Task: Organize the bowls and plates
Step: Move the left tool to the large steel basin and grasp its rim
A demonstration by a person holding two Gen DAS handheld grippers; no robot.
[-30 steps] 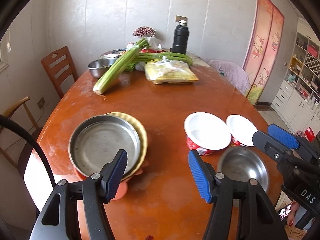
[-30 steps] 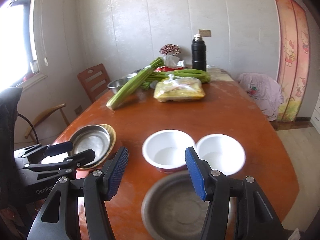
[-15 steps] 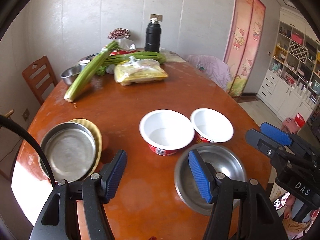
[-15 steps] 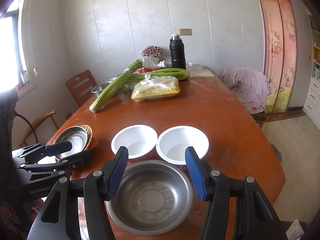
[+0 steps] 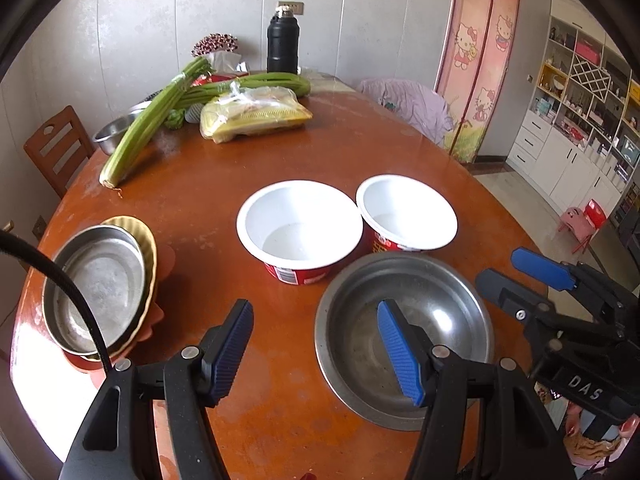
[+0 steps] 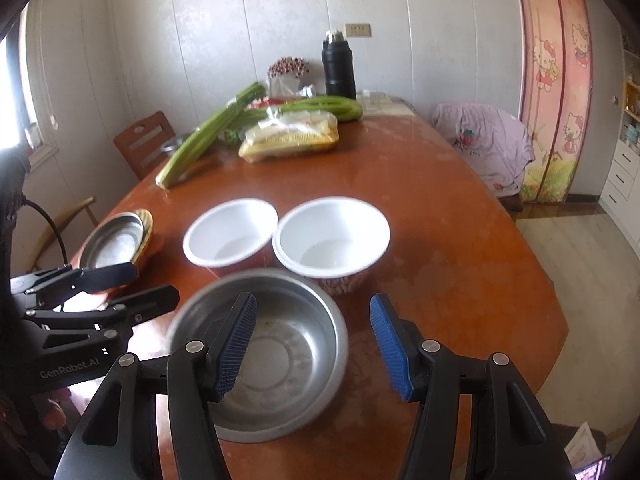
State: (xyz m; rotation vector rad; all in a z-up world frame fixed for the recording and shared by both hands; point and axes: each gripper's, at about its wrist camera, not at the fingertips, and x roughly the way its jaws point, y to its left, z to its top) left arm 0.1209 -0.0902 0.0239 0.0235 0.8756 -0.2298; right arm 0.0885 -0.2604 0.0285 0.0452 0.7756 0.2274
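Observation:
A steel bowl (image 5: 404, 332) (image 6: 276, 344) sits near the table's front edge. Behind it stand two white bowls with red sides, one on the left (image 5: 299, 226) (image 6: 230, 232) and one on the right (image 5: 406, 212) (image 6: 331, 234). At the left a steel plate (image 5: 98, 284) (image 6: 114, 242) lies on a yellow plate (image 5: 148, 240) over an orange one. My left gripper (image 5: 316, 352) is open, above the table left of the steel bowl. My right gripper (image 6: 314, 346) is open, its left finger over the steel bowl's rim area.
The brown oval table (image 5: 360, 148) carries celery (image 5: 152, 124), a yellow bag (image 5: 256, 116), a black flask (image 5: 283, 46) and a steel bowl (image 5: 114, 132) at the far end. Wooden chairs (image 5: 56, 148) stand left; a draped chair (image 6: 486, 140) stands right.
Both grippers have swung right: the plate stack slid left in the views and the steel bowl and white bowls came in front of them. Both stay open.

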